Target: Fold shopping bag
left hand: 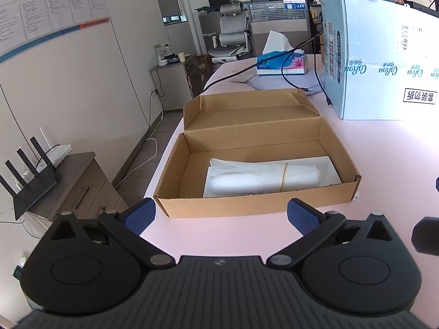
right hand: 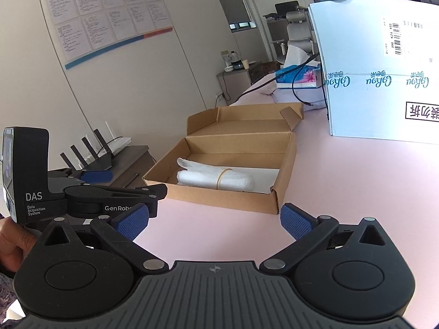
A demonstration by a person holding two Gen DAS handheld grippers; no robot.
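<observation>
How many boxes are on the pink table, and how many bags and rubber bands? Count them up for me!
Boxes: 3 (open cardboard box, big white carton, tissue box)
Rolled white bags: 1
Rubber bands: 1, around the rolled bag
Total: 5

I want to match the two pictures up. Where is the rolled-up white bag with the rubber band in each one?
Left wrist view: the rolled white bag lies in the open cardboard box, just below picture centre.
Right wrist view: the bag lies in the same box, centre, slightly left.
Shared landmark: the big white carton, upper right.
</observation>
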